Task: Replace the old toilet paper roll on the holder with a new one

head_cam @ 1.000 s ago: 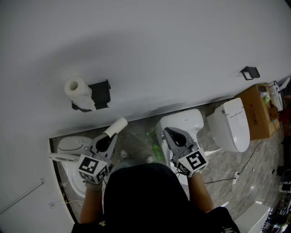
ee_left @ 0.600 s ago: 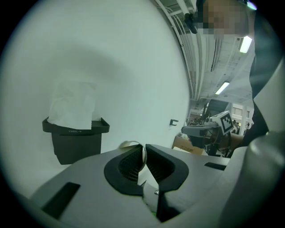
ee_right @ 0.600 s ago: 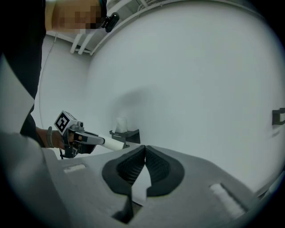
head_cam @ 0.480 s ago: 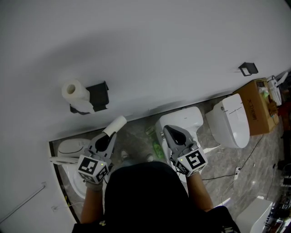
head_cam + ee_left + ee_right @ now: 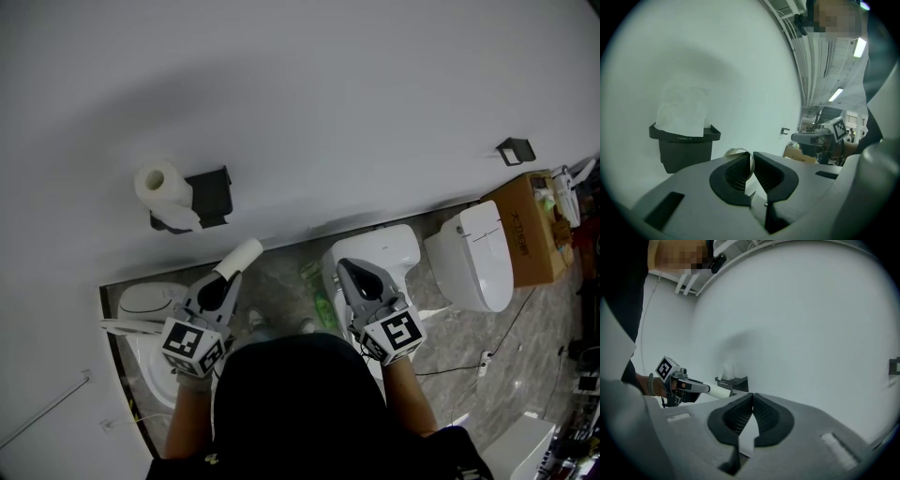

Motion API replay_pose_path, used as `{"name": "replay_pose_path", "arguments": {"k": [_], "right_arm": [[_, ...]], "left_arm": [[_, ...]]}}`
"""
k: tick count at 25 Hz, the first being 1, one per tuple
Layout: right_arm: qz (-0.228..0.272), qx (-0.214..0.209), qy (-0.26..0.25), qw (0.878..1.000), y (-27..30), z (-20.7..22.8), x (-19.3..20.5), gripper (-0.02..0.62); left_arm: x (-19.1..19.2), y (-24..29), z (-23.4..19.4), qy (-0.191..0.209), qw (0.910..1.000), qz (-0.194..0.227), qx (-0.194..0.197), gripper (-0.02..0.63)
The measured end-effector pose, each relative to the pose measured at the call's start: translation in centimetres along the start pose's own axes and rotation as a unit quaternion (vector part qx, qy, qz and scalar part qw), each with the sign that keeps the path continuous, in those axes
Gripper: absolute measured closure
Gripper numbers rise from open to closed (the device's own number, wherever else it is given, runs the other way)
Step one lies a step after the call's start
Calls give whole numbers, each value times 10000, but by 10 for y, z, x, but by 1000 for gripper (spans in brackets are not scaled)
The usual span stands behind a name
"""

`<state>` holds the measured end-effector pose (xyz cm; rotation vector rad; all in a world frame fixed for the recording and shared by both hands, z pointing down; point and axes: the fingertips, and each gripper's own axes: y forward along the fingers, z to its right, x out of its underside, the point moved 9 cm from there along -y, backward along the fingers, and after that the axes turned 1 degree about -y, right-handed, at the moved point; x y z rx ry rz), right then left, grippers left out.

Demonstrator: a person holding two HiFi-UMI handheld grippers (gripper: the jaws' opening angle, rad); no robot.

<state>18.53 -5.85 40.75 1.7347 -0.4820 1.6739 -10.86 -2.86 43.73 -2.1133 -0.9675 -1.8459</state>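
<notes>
Lower left in the head view, the left hand-held gripper (image 5: 223, 279) is clenched on the wall of a cardboard tube (image 5: 242, 258). The right hand-held gripper (image 5: 345, 268), lower centre, is clenched on nothing. A paper roll (image 5: 157, 183) sits at the black holder (image 5: 214, 192), upper left.

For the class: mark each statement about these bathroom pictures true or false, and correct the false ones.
1. The left gripper is shut on a pale tube. True.
2. The right gripper holds a toilet paper roll. False: its jaws are together with nothing between them.
3. A toilet paper roll sits on the black wall holder. True.
4. The brown cardboard box stands next to the left gripper. False: it stands at the far right of the head view, by a white toilet.
</notes>
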Motion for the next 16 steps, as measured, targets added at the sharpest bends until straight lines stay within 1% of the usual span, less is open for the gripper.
{"name": "replay_pose_path", "arguments": {"k": [16], "right_arm": [[-59, -112, -20, 9999, 11, -8, 1, 597]], "left_arm": [[4, -11, -9, -74, 9999, 48, -127, 574]]}}
